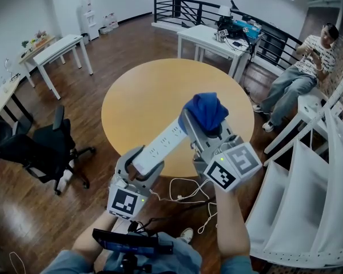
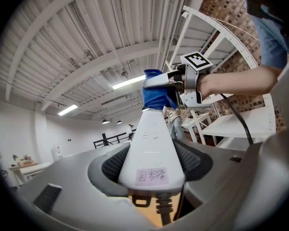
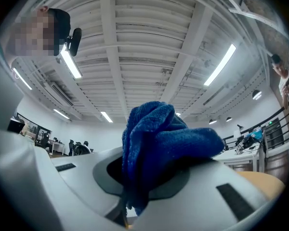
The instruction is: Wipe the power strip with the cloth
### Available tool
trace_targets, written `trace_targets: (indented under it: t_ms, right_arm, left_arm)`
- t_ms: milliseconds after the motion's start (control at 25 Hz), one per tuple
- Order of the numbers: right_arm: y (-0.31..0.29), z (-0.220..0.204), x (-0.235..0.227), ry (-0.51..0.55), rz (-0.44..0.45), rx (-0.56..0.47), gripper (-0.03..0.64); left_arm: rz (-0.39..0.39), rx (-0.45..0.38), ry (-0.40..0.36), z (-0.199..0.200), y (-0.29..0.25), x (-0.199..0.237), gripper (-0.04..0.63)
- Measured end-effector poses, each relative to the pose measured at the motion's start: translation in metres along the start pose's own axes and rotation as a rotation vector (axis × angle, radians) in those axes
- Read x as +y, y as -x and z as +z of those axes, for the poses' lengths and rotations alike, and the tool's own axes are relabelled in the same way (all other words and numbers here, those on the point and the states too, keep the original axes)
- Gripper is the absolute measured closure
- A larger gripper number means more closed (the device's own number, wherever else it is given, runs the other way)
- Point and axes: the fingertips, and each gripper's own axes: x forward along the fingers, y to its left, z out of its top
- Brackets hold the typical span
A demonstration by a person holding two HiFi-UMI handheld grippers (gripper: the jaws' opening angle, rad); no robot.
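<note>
My left gripper point(image 1: 143, 163) is shut on the cord end of a white power strip point(image 1: 160, 144), held up above the round wooden table point(image 1: 143, 99) and slanting up to the right. In the left gripper view the power strip point(image 2: 151, 146) runs away from the jaws with a pink label near me. My right gripper point(image 1: 206, 123) is shut on a bunched blue cloth point(image 1: 206, 111), which presses on the strip's far end. The blue cloth point(image 3: 159, 150) fills the jaws in the right gripper view. The right gripper point(image 2: 169, 89) and cloth point(image 2: 156, 93) show at the strip's tip.
The strip's white cable point(image 1: 186, 190) hangs below the table edge toward the floor. A black office chair point(image 1: 43, 147) stands at left, white desks point(image 1: 60, 50) behind. A seated person point(image 1: 300, 76) is at the right beside white stair railings point(image 1: 308, 170).
</note>
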Motion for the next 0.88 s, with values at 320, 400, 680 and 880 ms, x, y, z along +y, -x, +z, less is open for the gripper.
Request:
trace_targets:
  t_ms: [320, 400, 680, 880]
  right_arm:
    - [-0.002, -0.001, 0.005, 0.005, 0.011, 0.009, 0.555]
    - [-0.003, -0.003, 0.009, 0.002, 0.019, 0.013, 0.555]
    - [-0.006, -0.019, 0.034, -0.024, 0.063, 0.028, 0.555]
    - [-0.008, -0.036, 0.055, -0.025, 0.11, 0.057, 0.555]
  left_arm:
    - [0.003, 0.004, 0.002, 0.0, 0.0, 0.0, 0.307]
    - [0.004, 0.003, 0.003, 0.0, 0.0, -0.001, 0.307]
    - [0.017, 0.016, 0.005, 0.0, -0.001, 0.004, 0.307]
    - [0.025, 0.017, 0.006, 0.002, -0.004, 0.004, 0.307]
